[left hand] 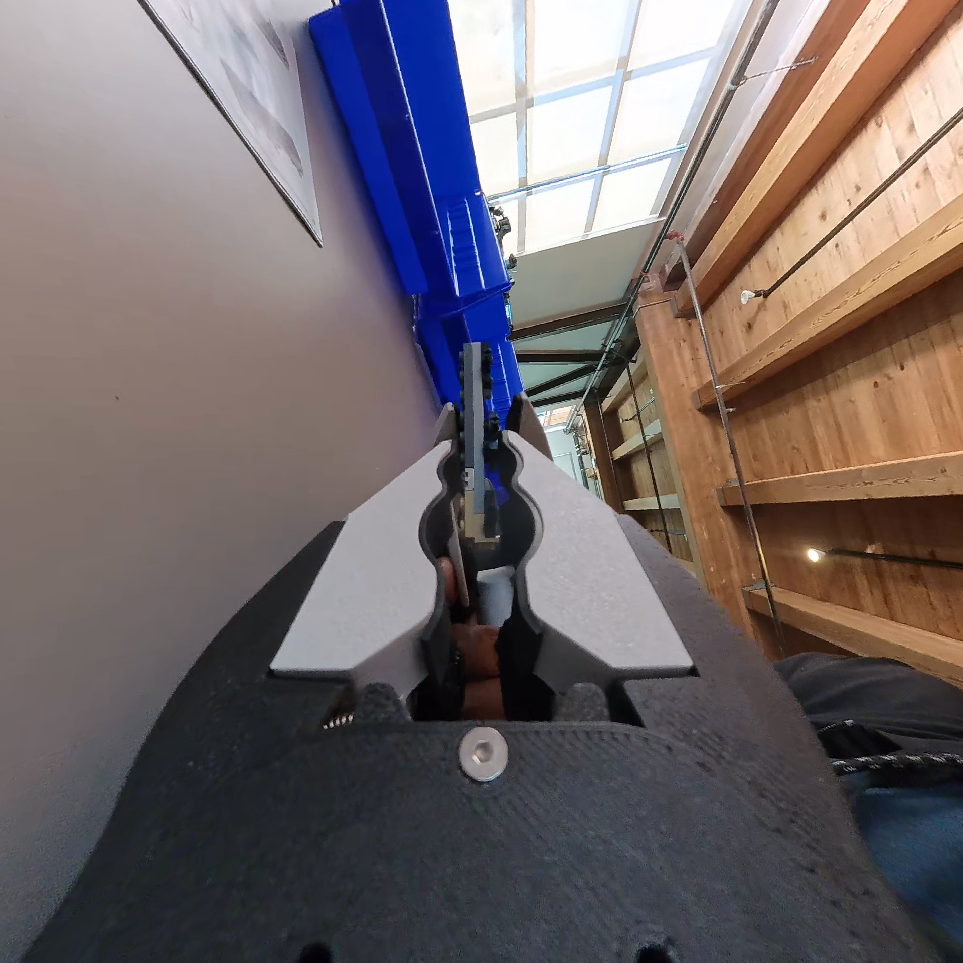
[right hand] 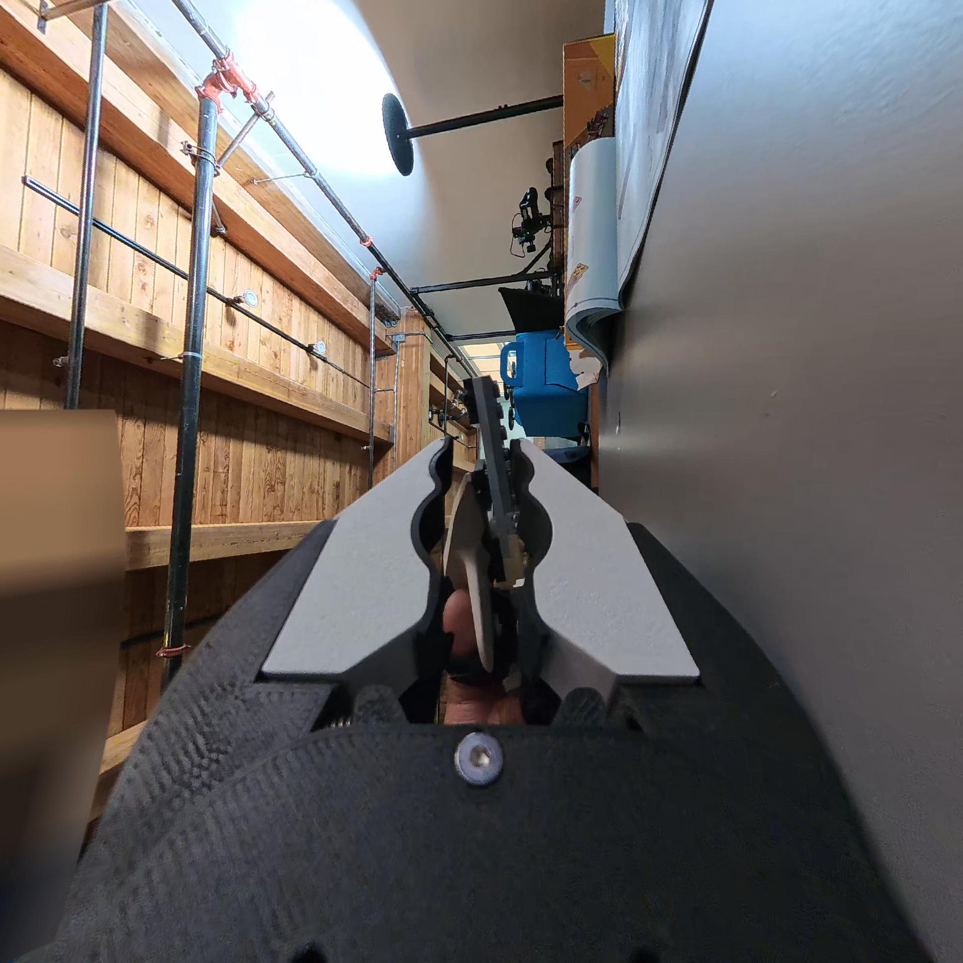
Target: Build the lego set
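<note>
Both views are rolled sideways. My left gripper (left hand: 482,443) is shut on a long grey lego plate (left hand: 474,406) that carries black studded pieces and a tan brick (left hand: 477,521) at its near end. The plate stands edge-on between the fingers and sticks out past the tips. My right gripper (right hand: 482,453) is shut on a dark grey lego plate assembly (right hand: 492,443) with a tan brick (right hand: 513,560) and a beige rounded piece (right hand: 466,536) at its near end. A person's fingers show through the gap behind each gripper's jaws. Both assemblies are held off the grey table (left hand: 130,417).
Blue bins (left hand: 396,156) and a printed sheet (left hand: 234,104) lie on the table ahead of the left gripper. In the right wrist view, a curled booklet (right hand: 594,234), a cardboard box (right hand: 589,78) and a blue bin (right hand: 542,391) sit on the table (right hand: 781,365). Wooden ceiling and metal pipes (right hand: 193,365) fill the other side. Less than 4 cm separates the two grippers' tips.
</note>
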